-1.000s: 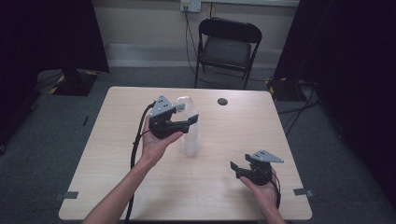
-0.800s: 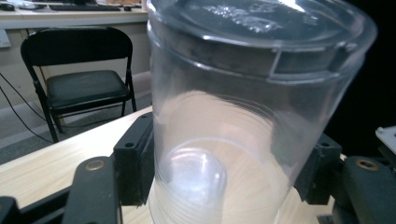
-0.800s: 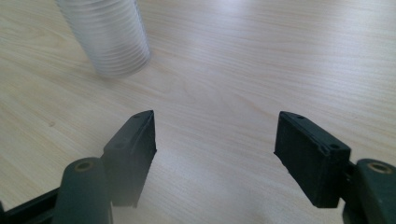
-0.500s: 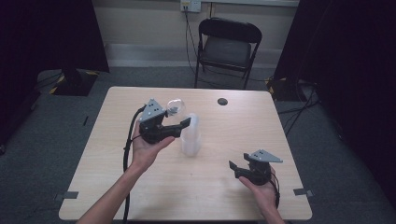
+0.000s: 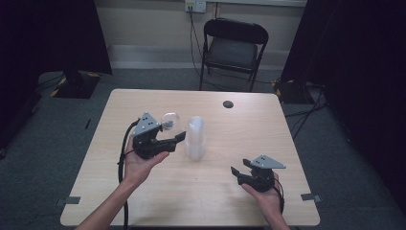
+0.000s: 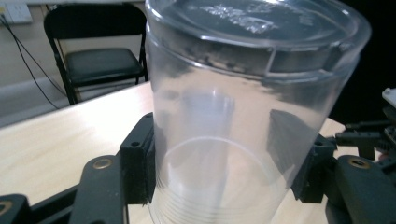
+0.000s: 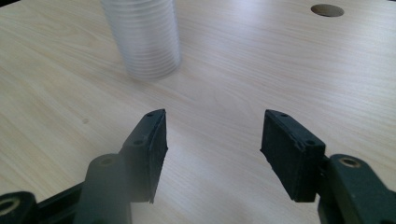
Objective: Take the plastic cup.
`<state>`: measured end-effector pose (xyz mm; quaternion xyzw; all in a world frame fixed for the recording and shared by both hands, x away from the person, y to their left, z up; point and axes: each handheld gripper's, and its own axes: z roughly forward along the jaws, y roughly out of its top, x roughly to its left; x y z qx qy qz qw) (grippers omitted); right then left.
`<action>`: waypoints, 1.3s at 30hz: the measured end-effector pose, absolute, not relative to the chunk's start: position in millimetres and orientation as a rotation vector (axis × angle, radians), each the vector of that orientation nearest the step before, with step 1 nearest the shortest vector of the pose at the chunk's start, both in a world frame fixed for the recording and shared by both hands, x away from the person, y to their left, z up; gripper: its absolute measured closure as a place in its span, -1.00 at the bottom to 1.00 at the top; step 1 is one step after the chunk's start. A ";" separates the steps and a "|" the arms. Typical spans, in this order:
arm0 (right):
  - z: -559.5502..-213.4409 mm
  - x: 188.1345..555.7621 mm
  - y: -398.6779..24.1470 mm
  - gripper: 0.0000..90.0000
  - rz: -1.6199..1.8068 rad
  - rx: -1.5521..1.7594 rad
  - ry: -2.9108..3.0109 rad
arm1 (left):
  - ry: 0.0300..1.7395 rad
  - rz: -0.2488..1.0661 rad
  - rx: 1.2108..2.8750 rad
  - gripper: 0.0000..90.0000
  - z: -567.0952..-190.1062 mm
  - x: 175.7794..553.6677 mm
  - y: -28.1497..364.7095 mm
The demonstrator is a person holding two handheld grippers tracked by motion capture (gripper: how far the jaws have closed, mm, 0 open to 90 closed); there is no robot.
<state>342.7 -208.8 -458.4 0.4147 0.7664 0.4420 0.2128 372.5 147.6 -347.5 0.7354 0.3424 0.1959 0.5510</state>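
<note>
Left tool (image 6: 219, 186) clamped on a single clear plastic cup (image 6: 243, 116), pads pressed to both its walls after closing in over the last moments, cup carried above the surface (image 5: 268, 120) toward its left edge, just beside the upright stack of clear cups (image 5: 196, 138) near the middle. Right tool (image 7: 212, 154) parted with nothing between its pads, though just narrowed a little, low near the front right corner, well apart from the stack.
</note>
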 end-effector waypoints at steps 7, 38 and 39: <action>-458.5 339.4 -199.2 -0.10 1.262 1.096 2.179 | 0.811 0.395 1.761 -0.16 -355.0 364.2 154.9; -436.9 314.3 -159.0 0.30 1.467 0.786 2.193 | 0.952 -0.098 1.619 -0.12 -400.9 360.6 139.5; -435.1 314.3 -157.8 0.30 1.461 0.769 2.195 | 0.953 -0.101 1.614 -0.13 -400.7 360.6 140.2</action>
